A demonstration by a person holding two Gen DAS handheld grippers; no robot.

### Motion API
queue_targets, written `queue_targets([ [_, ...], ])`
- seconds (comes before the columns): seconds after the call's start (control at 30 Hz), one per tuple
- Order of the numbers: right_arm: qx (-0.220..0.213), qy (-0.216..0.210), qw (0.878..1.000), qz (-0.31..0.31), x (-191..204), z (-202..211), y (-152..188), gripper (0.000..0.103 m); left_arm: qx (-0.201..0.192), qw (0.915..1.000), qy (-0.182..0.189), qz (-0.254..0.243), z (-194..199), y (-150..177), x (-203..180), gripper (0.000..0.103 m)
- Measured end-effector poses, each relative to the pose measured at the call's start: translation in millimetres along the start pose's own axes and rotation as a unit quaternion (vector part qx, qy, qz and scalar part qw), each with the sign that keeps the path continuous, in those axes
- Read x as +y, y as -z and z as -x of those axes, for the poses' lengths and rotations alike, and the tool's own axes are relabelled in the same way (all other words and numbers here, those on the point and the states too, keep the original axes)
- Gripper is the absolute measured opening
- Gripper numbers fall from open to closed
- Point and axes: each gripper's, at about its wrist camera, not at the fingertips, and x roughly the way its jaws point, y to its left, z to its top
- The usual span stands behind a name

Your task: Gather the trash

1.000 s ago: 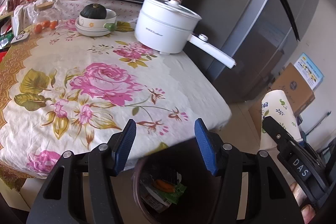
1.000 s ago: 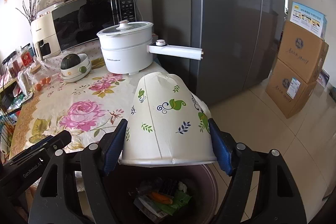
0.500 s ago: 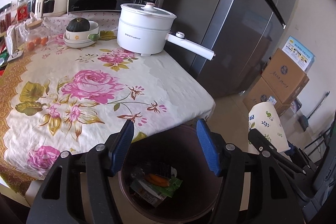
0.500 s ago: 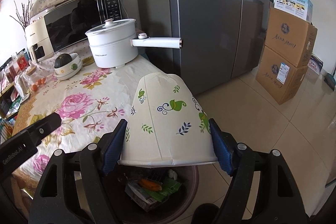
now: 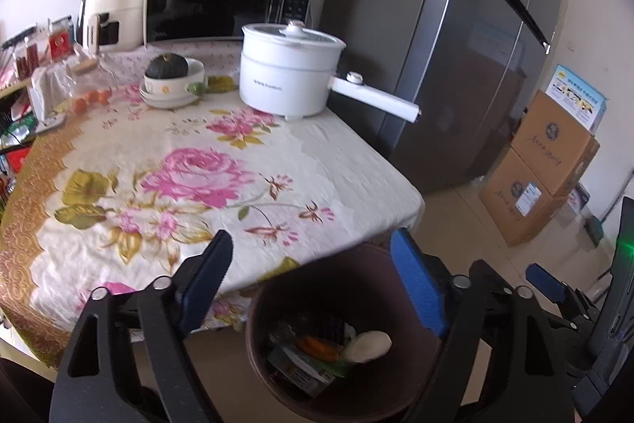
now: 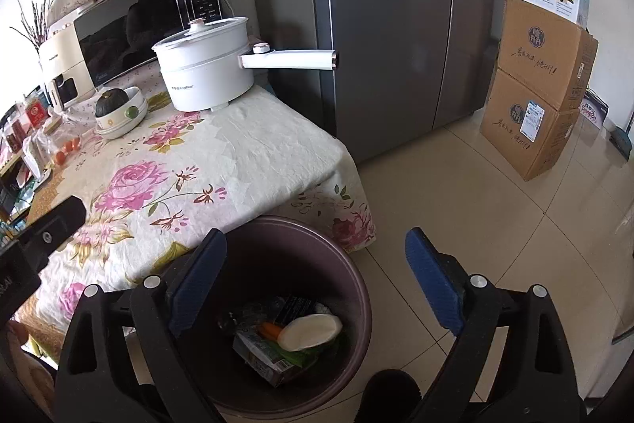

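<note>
A white paper cup (image 6: 310, 332) is seen lying on its side inside the brown trash bin (image 6: 348, 276), resting on top of the other rubbish there: a printed carton (image 6: 261, 353), an orange scrap (image 6: 271, 330) and green wrapping. The cup is found below and between the blue pads of the right gripper (image 6: 315, 282), clear of both pads and untouched by them. The jaws of that gripper are spread wide, with nothing held between them.

From the left wrist view the same cup (image 5: 367, 345) is seen inside the bin (image 5: 396, 403), toward its right side. The left gripper (image 5: 317, 282) is held above the bin's near rim, its jaws also spread wide and empty, and the cup lies below them without contact.

The bin is placed on the tiled floor, just beside the corner of a table covered by a flowered cloth (image 6: 222, 153). Farther back from the bin on the table, a white electric pot (image 6: 206, 74) with a long handle is seen, and behind it a microwave (image 6: 146, 26). Beyond the bin a grey fridge (image 6: 396, 26) is seen, with stacked cardboard boxes (image 6: 539, 98) to its right
</note>
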Motion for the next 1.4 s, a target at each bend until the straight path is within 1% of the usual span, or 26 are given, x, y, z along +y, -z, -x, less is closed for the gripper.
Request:
queue_targets([
  [0.07,-0.001,0.002,1.0,0.0,-1,0,-1,0.091,-0.022,0.9997,-0.011,-0.003,7,-2,-1,0.091],
  [0.1,-0.003,0.004,1.0,-0.001,-1,1,-2,0.093,-0.041,0.999,-0.017,-0.006,13,-4,-1,0.095],
  [0.13,-0.005,0.006,1.0,-0.002,-1,2,-2,0.095,-0.059,0.9979,-0.023,-0.009,19,-6,-2,0.096],
  [0.23,-0.02,0.015,1.0,-0.011,-4,7,-4,0.096,-0.122,0.9912,-0.046,-0.02,37,-13,-8,0.096],
  [0.27,-0.026,0.019,0.999,-0.015,-5,9,-5,0.096,-0.134,0.9896,-0.05,-0.018,40,-16,-8,0.096],
  [0.3,-0.036,0.023,0.999,-0.021,-6,13,-6,0.096,-0.135,0.9895,-0.05,-0.014,41,-20,-8,0.096],
  [0.33,-0.045,0.025,0.998,-0.027,-6,16,-7,0.096,-0.128,0.9906,-0.048,-0.01,41,-23,-7,0.096],
  [0.4,-0.059,0.032,0.997,-0.034,-7,21,-9,0.096,-0.1,0.9942,-0.039,-0.002,36,-28,-6,0.096],
  [0.47,-0.068,0.03,0.997,-0.037,-7,25,-11,0.096,-0.079,0.996,-0.043,0.001,31,-29,-5,0.096],
  [0.6,-0.079,0.04,0.995,-0.036,-6,28,-13,0.096,-0.058,0.9963,-0.062,-0.013,24,-24,-7,0.096],
  [0.73,-0.094,0.045,0.994,-0.039,-8,34,-14,0.096,-0.037,0.9971,-0.06,-0.027,18,-19,-10,0.096],
  [0.97,-0.115,0.06,0.991,-0.023,-2,43,-16,0.096,-0.017,0.9976,-0.059,-0.032,15,-16,-13,0.096],
  [1.1,-0.11,0.06,0.992,-0.024,-3,43,-17,0.096,-0.006,0.9981,-0.058,-0.019,12,-16,-8,0.096],
  [1.4,-0.099,0.056,0.993,-0.024,-2,39,-15,0.096,-0.006,0.9975,-0.067,-0.022,12,-15,-7,0.096],
])
